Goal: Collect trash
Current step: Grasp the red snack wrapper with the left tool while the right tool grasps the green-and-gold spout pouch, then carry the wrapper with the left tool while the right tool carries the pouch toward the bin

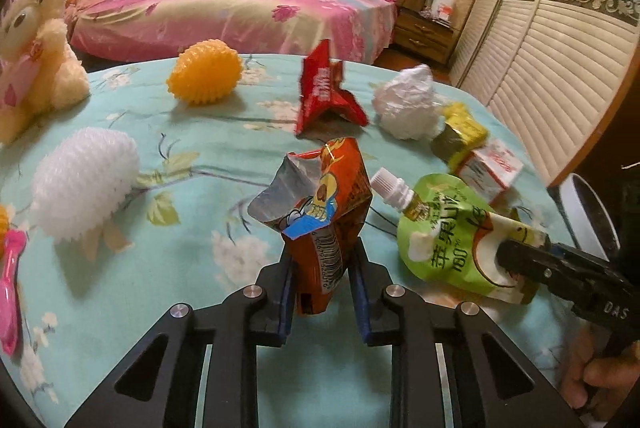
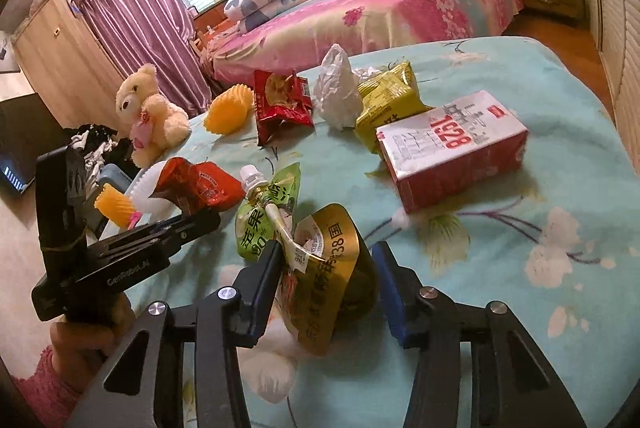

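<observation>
Left wrist view: an orange snack wrapper [image 1: 326,212] stands pinched upright in the left gripper [image 1: 320,292], while the right gripper [image 2: 326,280] holds a green spouted pouch [image 2: 272,212].

Both pieces of trash hang just above the floral tablecloth [image 1: 224,148]. The wrapper's long axis runs straight up out of the left jaws, which are clamped on its lower end. The pouch lies tilted, spout pointing up and away from the right jaws; these look closed on its base, though a gold foil flap hides the contact. Still loose beyond them are a red wrapper [image 1: 326,96], a crumpled white wad [image 1: 406,104], a yellow packet [image 1: 464,132] and a red-and-white carton [image 2: 452,148], all nearer the right hand. The teddy bear [image 1: 36,56] and spiky balls [image 1: 206,72] sit to the left.
</observation>
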`<state>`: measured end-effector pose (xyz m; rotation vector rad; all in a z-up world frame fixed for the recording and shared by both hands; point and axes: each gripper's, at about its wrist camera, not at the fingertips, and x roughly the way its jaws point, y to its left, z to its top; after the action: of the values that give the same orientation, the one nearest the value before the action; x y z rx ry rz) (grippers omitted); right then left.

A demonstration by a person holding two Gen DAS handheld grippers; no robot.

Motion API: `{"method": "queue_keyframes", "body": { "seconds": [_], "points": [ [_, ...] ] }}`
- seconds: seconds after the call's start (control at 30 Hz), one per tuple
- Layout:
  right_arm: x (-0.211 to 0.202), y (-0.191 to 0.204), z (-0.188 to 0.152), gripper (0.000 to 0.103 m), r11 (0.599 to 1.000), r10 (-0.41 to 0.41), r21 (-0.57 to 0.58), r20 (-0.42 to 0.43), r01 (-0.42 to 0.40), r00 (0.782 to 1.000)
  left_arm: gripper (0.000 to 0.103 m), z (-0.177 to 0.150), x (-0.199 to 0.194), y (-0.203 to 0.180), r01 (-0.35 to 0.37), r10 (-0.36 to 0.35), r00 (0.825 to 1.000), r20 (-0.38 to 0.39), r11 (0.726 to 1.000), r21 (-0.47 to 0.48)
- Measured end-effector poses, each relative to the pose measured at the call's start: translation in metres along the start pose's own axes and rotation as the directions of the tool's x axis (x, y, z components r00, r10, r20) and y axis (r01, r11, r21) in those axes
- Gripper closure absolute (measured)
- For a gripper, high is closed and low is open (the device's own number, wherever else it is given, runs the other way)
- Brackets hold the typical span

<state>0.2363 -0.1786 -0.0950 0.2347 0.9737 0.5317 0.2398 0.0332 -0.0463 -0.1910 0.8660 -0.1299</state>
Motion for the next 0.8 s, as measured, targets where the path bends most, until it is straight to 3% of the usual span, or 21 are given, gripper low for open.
{"method": "queue_keyframes", "body": {
  "seconds": [0.53,0.8],
  "points": [
    [-0.073,-0.023,-0.025,0.058,0.993,-0.073,0.098,0.127,0.061,0.989,0.081,-0.027,-0.021,-0.064,0.148,-0.146,0.989,-0.031,0.987,0.065],
    [-0.095,-0.042,-0.041,0.059,0.984,-0.126,0.147,0.163,0.103,0.978,0.081,-0.032,-0.015,-0.092,0.179,-0.174,0.983,-0.06,0.978,0.103]
  ]
}}
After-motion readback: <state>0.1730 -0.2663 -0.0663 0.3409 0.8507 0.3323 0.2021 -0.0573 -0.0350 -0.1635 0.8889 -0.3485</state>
